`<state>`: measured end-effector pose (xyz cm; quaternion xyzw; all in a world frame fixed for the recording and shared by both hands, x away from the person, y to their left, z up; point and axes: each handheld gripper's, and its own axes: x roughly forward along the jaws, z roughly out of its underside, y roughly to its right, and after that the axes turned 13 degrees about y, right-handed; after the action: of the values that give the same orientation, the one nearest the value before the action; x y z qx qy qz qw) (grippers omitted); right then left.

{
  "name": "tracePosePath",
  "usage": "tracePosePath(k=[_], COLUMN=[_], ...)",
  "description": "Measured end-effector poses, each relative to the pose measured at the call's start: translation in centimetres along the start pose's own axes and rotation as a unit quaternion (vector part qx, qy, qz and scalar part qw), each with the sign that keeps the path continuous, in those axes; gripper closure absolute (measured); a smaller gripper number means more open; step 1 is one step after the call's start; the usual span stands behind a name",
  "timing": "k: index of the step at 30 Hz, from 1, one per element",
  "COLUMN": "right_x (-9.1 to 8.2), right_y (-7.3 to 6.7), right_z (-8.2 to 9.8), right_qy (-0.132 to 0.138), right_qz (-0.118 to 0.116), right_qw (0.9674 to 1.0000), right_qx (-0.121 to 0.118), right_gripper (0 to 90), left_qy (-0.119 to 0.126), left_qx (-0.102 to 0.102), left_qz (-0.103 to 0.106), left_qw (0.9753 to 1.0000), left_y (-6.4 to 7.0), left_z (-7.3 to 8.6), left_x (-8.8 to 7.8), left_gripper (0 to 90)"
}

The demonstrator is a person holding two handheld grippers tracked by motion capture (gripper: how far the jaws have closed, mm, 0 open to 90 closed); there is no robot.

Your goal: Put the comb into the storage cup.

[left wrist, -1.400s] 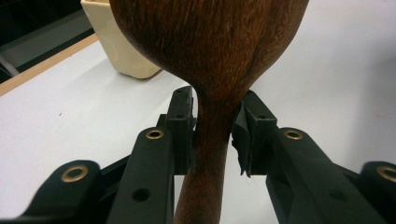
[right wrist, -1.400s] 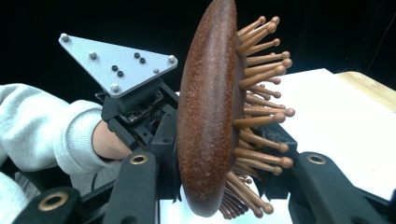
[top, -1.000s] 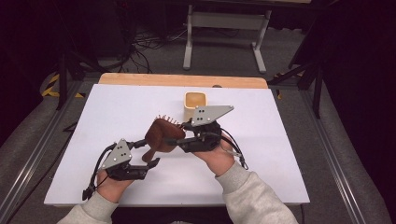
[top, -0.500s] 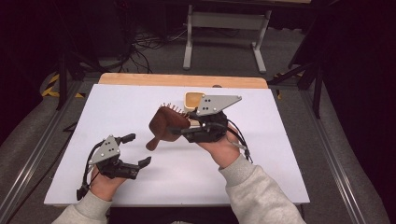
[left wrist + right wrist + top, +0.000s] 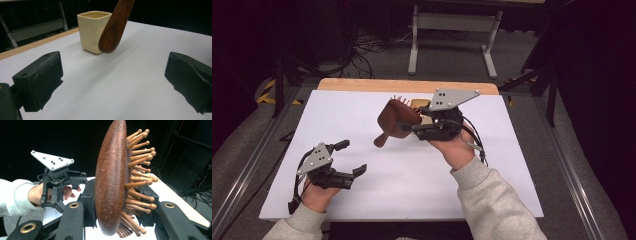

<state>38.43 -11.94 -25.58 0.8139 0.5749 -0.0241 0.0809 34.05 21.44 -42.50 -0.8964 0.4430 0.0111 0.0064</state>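
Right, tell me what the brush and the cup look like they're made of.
Brush: looks like dark reddish-brown wood with a smooth, slightly speckled back; the pins are paler wooden pegs with rounded tips. Its handle shows wood grain and a soft sheen.
Cup: cream, thick-walled, with rounded corners and a matte surface; probably ceramic, though it could be plastic.

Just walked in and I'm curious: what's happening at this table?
A person is working with a hand-held gripper in each hand. The right gripper is clamped on a wooden hairbrush, holding it up above the white table near a small cream cup. The left gripper has just been opening its jaws, with nothing between them, close to the table's near edge.
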Motion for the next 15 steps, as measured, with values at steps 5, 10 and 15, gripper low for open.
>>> tracePosePath(k=[5, 10, 15], right_x=[-0.5, -1.0, -1.3], right_y=[0.7, 1.4, 2.1], right_z=[-0.7, -1.2, -1.7], right_qy=[0.002, 0.007, 0.011], right_qz=[0.016, 0.033, 0.05], right_qw=[0.9999, 0.9994, 0.9986], right_qx=[-0.005, -0.008, -0.011], right_gripper=[58.6, 58.5, 58.4], left_qy=[0.0, -0.001, -0.001], left_qx=[0.001, -0.001, -0.001], left_qz=[-0.003, -0.007, -0.009], left_qw=[1.0, 1.0, 1.0], left_y=[-0.2, -0.4, -0.6], left_z=[0.1, 0.1, 0.1], left_x=[-0.1, -0.3, -0.4], left_gripper=[2.3, 2.1, 1.9])
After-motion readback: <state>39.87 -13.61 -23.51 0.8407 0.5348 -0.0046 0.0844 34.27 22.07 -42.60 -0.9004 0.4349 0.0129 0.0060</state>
